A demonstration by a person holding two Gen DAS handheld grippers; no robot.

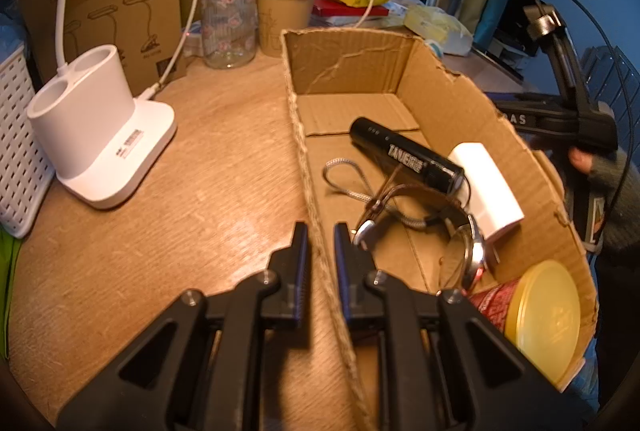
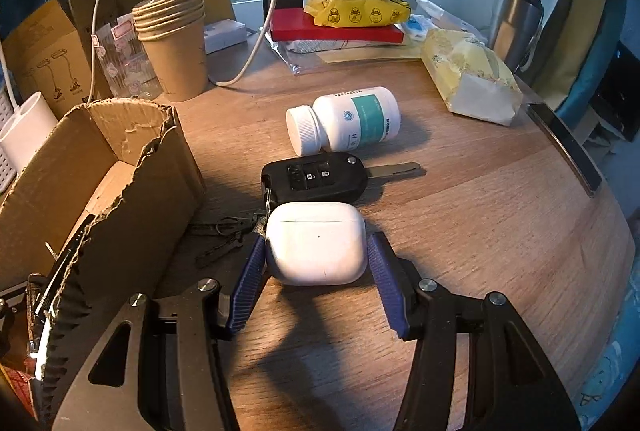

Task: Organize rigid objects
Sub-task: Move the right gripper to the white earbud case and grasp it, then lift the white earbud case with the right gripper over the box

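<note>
Only my left wrist view looks into the cardboard box (image 1: 360,103): a black cylinder (image 1: 406,156), a white block (image 1: 486,187), a wristwatch (image 1: 472,255) and a yellow-lidded jar (image 1: 544,317) lie inside. My left hand-held gripper (image 1: 320,243) is narrowed over the box's left wall, one pad on each side of the torn edge; I cannot tell whether the pads press it. Only my right wrist view shows the items outside the box: the white earbud case (image 2: 316,243) sits between the blue pads of my right hand-held gripper (image 2: 316,271), jaws wide, left pad at the case's side, right pad just apart. The car key (image 2: 316,177) lies directly behind the case, and the white pill bottle (image 2: 348,119) lies on its side beyond the key. The box's ragged wall stands near my right gripper's left; bare desk (image 2: 500,231) opens to the right. The wooden desk carries paper cups (image 2: 176,43) and a yellow wipes pack (image 2: 358,13) near a window.
</note>
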